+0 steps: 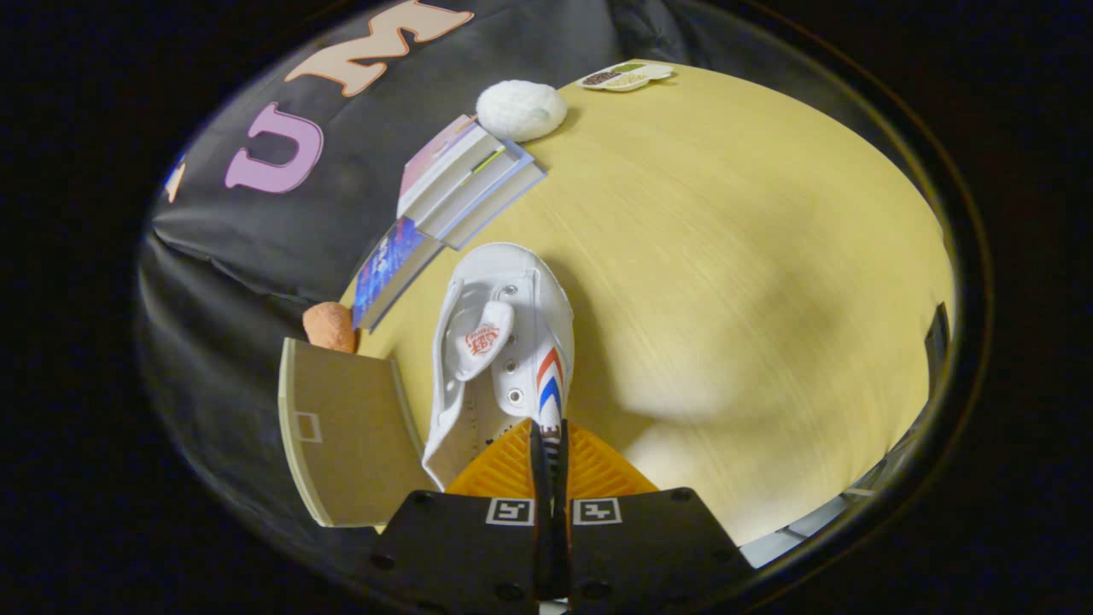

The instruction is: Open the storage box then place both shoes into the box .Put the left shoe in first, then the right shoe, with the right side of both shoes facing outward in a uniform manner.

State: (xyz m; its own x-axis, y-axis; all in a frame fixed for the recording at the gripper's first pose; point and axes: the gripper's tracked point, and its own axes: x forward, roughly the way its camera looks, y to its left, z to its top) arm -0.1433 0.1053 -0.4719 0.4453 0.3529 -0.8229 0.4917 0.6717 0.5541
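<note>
Above the wooden table [726, 256], the claw [549, 444] grips a white shoe [504, 342] with an unreadable red tongue logo.

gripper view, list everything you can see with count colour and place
shoe: one, white with red and blue stripes, just ahead of the fingers, its side wall pinched between them
books: a small pile, pale covers, on the table beyond the shoe
book: one, blue cover, by the table's edge between the pile and the shoe
fluffy ball: one, white, beyond the pile
dish: one, white with compartments, at the table's far edge
round thing: one, orange, behind the board
board: one, tan, beside the shoe
table: one, pale wood
gripper: one, fingers closed on the shoe
</note>
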